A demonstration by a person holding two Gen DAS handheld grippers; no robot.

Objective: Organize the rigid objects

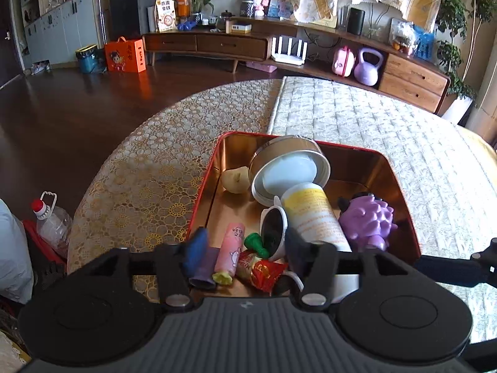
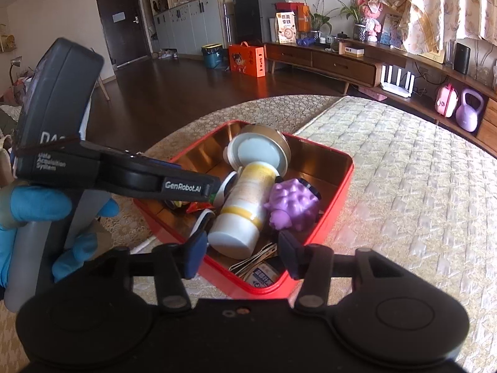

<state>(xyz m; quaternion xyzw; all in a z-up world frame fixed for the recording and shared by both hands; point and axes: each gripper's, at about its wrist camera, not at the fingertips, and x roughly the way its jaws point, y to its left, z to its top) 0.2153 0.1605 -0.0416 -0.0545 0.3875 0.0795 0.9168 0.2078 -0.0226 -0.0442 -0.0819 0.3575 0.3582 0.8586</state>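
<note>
Table (image 1: 149,168) under a gold floral lace cover fills most of both views, with a quilted cream mat (image 1: 388,143) laid over its right part. Straddling the seam of cover and mat sits a red tin box (image 1: 400,186) with a shiny gold inside, and every task item lies in it. Biggest among them is a round gold tin (image 1: 289,161), tipped on its side at the far end so its white base faces the cameras. A white bottle with yellow bands (image 2: 245,208) lies against it, cap end toward the near wall. Just right of the bottle rests a purple spiky toy (image 2: 293,206). Left of the bottle lie a small white cup (image 1: 275,227) on its side, a pink tube (image 1: 231,248), a red snack packet (image 1: 264,272) and a green chess-like piece (image 1: 256,244); a pale yellowish lump (image 1: 234,178) sits in the far left corner. The right wrist view also shows flat paper sachets (image 2: 257,267) at the near corner.

Left gripper (image 1: 245,248) hovers low over the box's near left part, its blue-padded jaws spread wide and holding nothing. Right gripper (image 2: 242,256) hangs over the near corner, likewise released and empty. A blue-gloved hand (image 2: 37,217) grips the left tool's handle
</note>
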